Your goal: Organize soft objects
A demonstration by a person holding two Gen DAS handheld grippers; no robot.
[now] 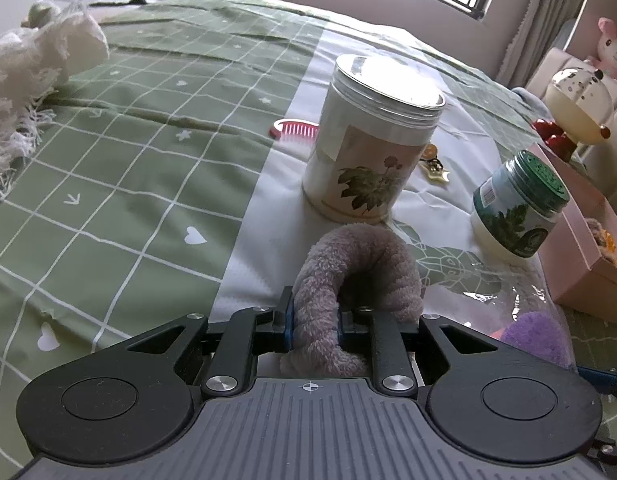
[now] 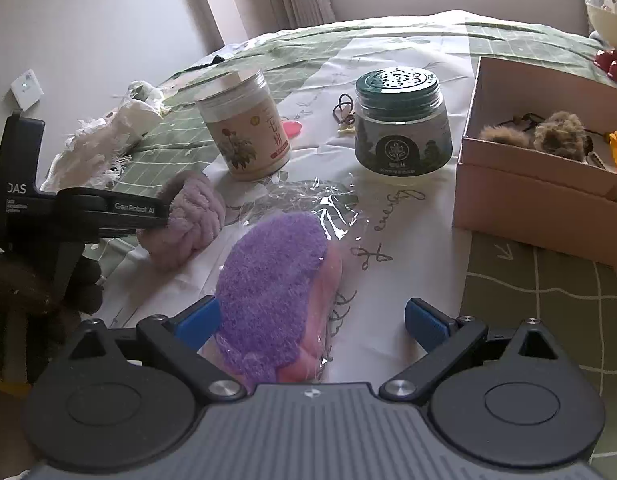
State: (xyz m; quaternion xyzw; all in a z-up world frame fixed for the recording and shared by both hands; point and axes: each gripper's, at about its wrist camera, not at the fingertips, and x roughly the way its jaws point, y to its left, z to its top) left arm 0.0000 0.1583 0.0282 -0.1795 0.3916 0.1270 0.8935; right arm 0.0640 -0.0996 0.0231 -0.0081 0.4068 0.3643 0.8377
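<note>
Between the fingers of the left gripper [image 1: 313,322], in the left wrist view, a looped mauve plush headband [image 1: 358,268] was clamped; the blue pads pressed its left limb from both sides, and the loop arched forward and to the right of the fingertips. Ahead of the fingers, a tall white jar with a silver lid and flower label [image 1: 368,140] stood upright on the green checked bedspread with a white centre panel [image 1: 128,140]. Beyond that jar to its left lay a pink comb [image 1: 294,130]. Right of the fingers stood a squat jar with a perforated green lid [image 1: 518,208], tilted in this view, just beside an open pink cardboard box [image 1: 588,252]. Far left of the fingers lay a white fringed cloth [image 1: 36,64].

At the right wrist view, the right gripper [image 2: 312,320] held its fingers [image 2: 198,320] spread wide apart, gripping nothing. A purple fluffy pad in a clear plastic wrapper [image 2: 268,280] lay between them, close against the left finger and apart from the right one; a pink piece showed beneath it. Left of the fingers, the left gripper [image 2: 164,210] pinched the headband [image 2: 192,216]. Ahead stood the white jar [image 2: 244,128] and the green-lidded jar [image 2: 402,124]. Right of the fingers, the box [image 2: 528,196] contained brown furry items [image 2: 556,134].
</note>
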